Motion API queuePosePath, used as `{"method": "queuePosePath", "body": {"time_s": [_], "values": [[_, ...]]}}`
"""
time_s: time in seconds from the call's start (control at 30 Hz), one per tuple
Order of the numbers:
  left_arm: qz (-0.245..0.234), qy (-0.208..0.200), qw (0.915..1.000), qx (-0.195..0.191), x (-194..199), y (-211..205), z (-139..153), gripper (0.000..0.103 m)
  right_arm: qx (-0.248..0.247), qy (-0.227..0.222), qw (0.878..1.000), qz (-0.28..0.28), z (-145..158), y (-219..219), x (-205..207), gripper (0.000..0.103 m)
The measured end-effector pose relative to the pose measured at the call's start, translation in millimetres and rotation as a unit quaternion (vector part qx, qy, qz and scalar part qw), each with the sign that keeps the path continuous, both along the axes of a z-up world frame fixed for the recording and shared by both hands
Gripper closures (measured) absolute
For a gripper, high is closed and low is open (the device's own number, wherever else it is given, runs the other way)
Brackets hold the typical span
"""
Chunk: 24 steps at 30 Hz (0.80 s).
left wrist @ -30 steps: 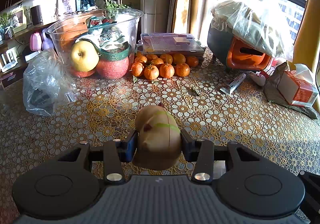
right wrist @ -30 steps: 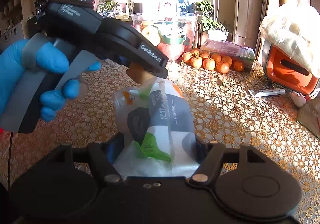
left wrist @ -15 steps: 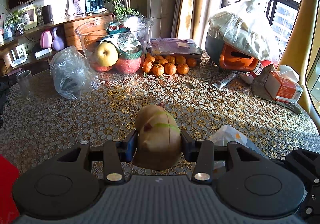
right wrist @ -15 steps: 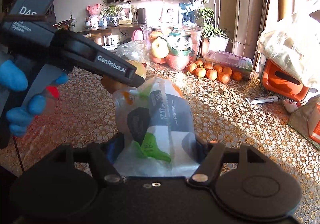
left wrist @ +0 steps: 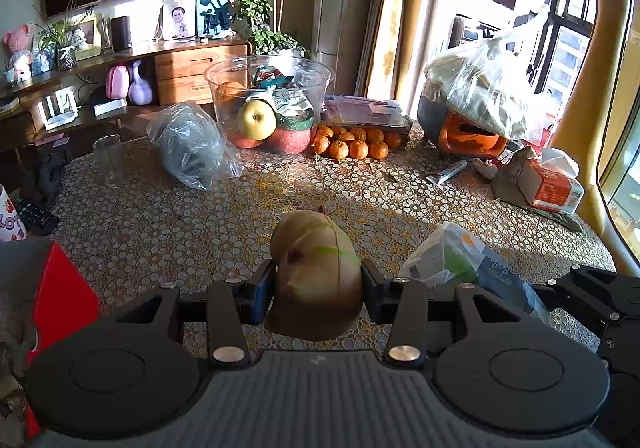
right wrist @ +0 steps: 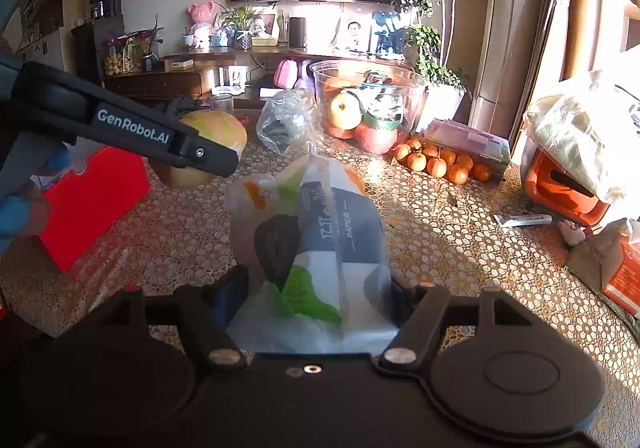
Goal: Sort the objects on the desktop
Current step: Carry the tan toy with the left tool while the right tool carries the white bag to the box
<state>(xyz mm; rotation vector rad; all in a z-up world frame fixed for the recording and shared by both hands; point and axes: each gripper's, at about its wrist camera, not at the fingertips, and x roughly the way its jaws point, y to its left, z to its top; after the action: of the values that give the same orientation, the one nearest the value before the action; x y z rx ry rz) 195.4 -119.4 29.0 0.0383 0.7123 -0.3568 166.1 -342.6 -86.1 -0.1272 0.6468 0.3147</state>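
A tan, rounded fruit with a thin green stripe is clamped in my left gripper, held above the lace-patterned table. In the right wrist view the same fruit hangs at the left, with one black finger across it. My right gripper is shut on a plastic-wrapped pack of paper tissues, also lifted off the table. That pack shows at the lower right of the left wrist view. A clear bowl holding apples and packets stands at the far side.
Small oranges lie beside the bowl, by a flat clear box. A crumpled plastic bag and a glass sit far left. A red box lies near left. A bagged orange-grey appliance, tube and tissue box are right.
Both grippers have risen and drawn back from the bowl, each keeping its load. In the right wrist view the left gripper slid to the left, uncovering the red box.
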Motion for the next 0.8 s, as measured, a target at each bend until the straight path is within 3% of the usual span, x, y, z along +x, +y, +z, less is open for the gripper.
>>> {"method": "queuePosePath", "body": {"time_s": [0.8], "values": [[0.086, -0.005, 0.9963, 0.002, -57.7, 142.5, 28.7, 0.059, 0.012, 0.008, 0.995, 0.099, 44.3, 114.6, -6.5, 0.033]]}}
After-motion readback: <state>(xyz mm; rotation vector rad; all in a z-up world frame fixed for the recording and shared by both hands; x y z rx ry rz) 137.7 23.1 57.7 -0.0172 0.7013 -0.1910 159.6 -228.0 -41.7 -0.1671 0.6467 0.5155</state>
